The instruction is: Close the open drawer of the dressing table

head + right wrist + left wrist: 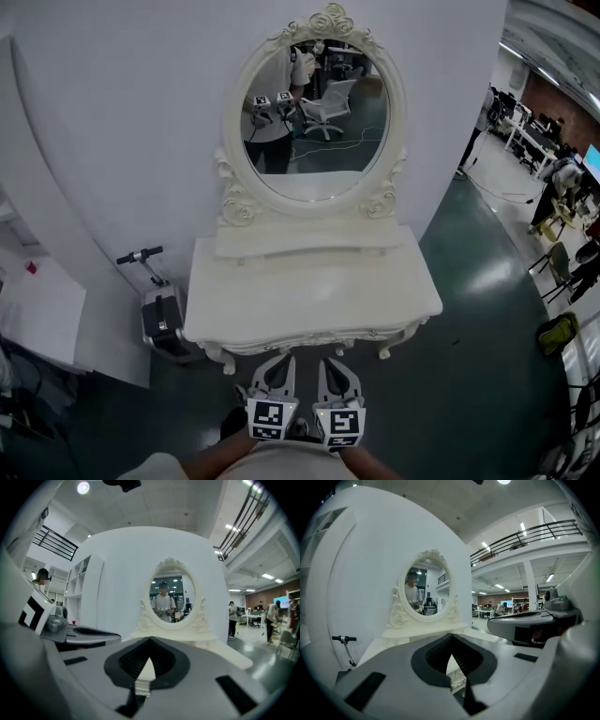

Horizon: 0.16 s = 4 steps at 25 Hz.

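Note:
The white dressing table [309, 300] with its oval mirror [314, 122] stands against a white wall. From above I see no drawer sticking out of its carved front edge. My left gripper [280, 360] and right gripper [331, 362] hover side by side just in front of that edge, both shut and empty, not touching the table. In the left gripper view the shut left gripper [451, 641] points at the table top [417, 634]. In the right gripper view the shut right gripper [150, 643] faces the mirror [171, 597].
A folded scooter [159, 314] leans by the table's left side. A white panel [37, 314] stands at far left. Dark green floor [469, 375] spreads to the right, with desks, chairs and people [562, 178] further off and a green bag [558, 333].

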Motion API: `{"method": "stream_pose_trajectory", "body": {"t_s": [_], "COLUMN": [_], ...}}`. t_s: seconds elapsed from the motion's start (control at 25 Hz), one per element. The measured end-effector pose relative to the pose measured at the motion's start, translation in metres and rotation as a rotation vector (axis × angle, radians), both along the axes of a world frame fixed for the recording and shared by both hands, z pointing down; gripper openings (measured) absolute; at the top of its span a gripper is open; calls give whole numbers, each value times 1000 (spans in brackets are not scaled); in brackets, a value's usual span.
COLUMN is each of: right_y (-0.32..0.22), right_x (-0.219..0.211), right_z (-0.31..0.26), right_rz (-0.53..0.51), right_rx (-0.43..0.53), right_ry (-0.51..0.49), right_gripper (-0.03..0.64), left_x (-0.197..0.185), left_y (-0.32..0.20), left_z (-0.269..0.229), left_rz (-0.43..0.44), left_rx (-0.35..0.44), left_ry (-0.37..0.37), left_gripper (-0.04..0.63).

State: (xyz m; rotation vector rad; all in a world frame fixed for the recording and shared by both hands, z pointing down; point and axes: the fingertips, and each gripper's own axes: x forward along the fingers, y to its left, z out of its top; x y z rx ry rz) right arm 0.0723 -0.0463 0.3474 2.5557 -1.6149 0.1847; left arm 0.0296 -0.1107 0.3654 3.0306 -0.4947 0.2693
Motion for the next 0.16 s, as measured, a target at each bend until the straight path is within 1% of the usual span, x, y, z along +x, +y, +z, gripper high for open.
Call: {"method": "stream_pose_trajectory", "body": {"t_s": [0.16], "right_y": [1], "right_x": [7], "right_z": [5], "right_rz": [-2], "right_rx": [-10], "right_ry": [-5], "right_gripper": [15], "left_x": [4], "left_y": [3], "left_z": [3], "left_rz": [7], "left_rx": [11], "left_ry": [-15], "left_gripper": [6]}}
